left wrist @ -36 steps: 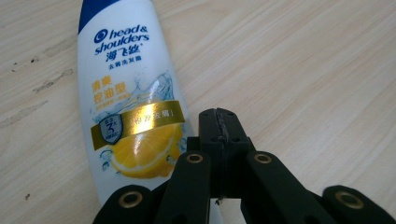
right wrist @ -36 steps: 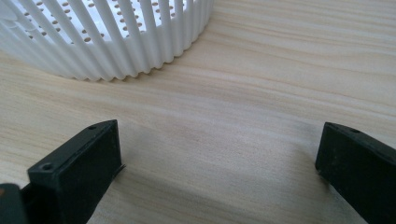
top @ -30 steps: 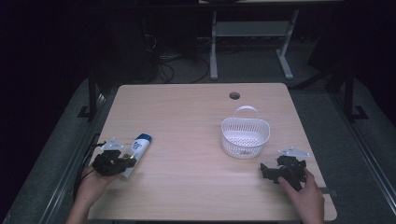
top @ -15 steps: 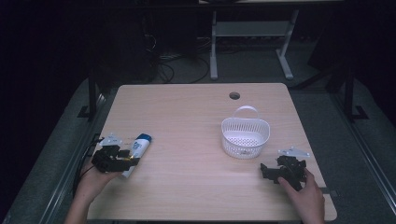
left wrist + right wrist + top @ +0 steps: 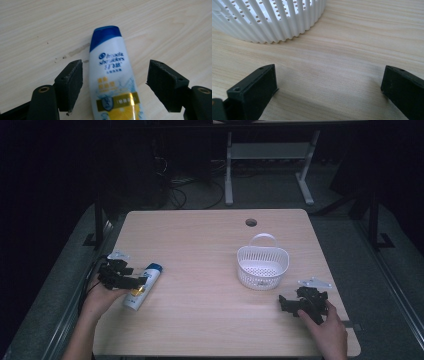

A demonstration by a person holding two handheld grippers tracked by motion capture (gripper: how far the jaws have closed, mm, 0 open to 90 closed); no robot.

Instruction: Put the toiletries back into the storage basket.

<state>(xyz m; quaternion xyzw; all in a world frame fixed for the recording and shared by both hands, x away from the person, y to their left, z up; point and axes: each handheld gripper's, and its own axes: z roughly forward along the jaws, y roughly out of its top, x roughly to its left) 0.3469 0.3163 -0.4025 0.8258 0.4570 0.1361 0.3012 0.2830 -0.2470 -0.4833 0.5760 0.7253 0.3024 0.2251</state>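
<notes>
- Two fingers of left gripper (image 5: 113,85) have just been opening, straddling shampoo bottle (image 5: 112,75) lower left, not pressing.
- Advice: centre on bottle, then be closing squarely.
- Right gripper (image 5: 329,92) fingers spread, idling near basket (image 5: 263,265).

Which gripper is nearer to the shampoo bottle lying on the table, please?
Left. The left gripper has just been opening; its jaws straddle the shampoo bottle without pressing it. The right gripper sits across the table, beside the white basket.

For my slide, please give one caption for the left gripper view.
Open left gripper jaws, just opened wider, straddle a white blue-capped plastic shampoo bottle lying on the light wooden table.
</notes>
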